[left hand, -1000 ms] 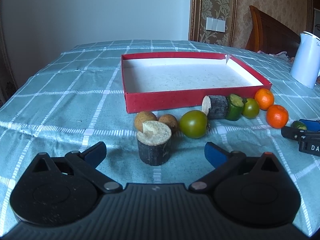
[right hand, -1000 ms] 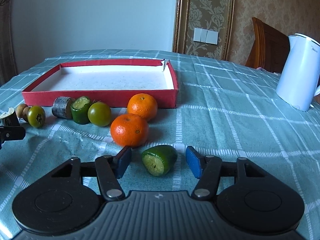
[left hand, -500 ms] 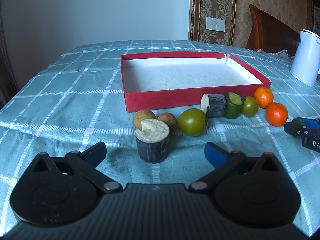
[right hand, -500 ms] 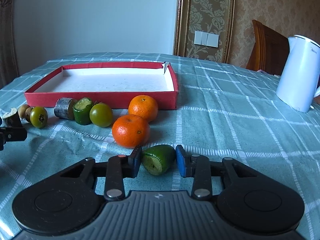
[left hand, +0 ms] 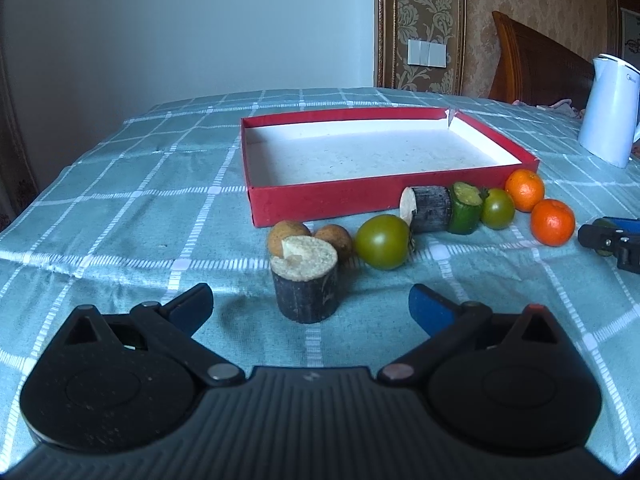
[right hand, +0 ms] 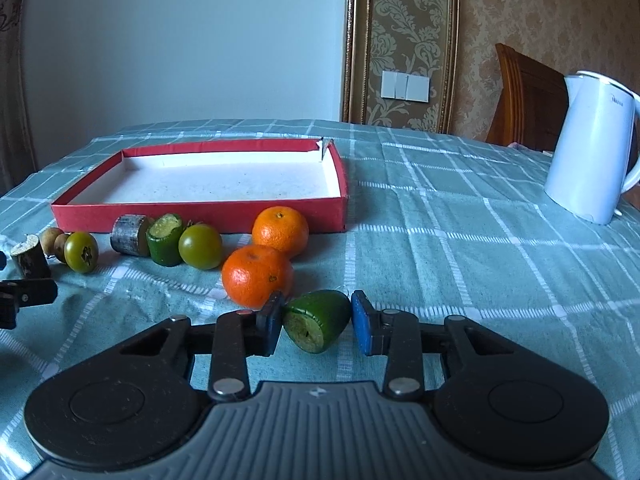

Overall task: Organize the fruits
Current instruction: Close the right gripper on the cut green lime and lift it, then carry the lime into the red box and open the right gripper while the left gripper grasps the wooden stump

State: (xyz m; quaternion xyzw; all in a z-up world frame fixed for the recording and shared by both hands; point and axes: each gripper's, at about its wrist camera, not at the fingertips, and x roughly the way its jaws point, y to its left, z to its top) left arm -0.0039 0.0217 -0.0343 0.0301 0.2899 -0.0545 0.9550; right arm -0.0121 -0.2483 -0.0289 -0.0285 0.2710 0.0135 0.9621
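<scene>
My right gripper (right hand: 316, 322) is shut on a green cut fruit piece (right hand: 320, 316), just in front of two oranges (right hand: 258, 276). My left gripper (left hand: 310, 304) stands open, its fingers either side of an upright dark cane stub (left hand: 305, 280) with a pale top, not touching it. Behind the stub lie two brown round fruits (left hand: 286, 234), a green tomato (left hand: 383, 242), a lying cane stub (left hand: 428, 208), another green cut piece (left hand: 464, 208) and a second green tomato (left hand: 497, 209). The red box (left hand: 360, 200) behind them has a bare white floor.
A white kettle (right hand: 592, 148) stands on the checked cloth at the far right. A wooden chair back (right hand: 528, 96) rises behind the table. The right gripper's tip (left hand: 608, 236) shows at the right edge of the left wrist view.
The right gripper's jaws have closed from either side onto the green cut piece. The left gripper and the other fruits have stayed where they were.
</scene>
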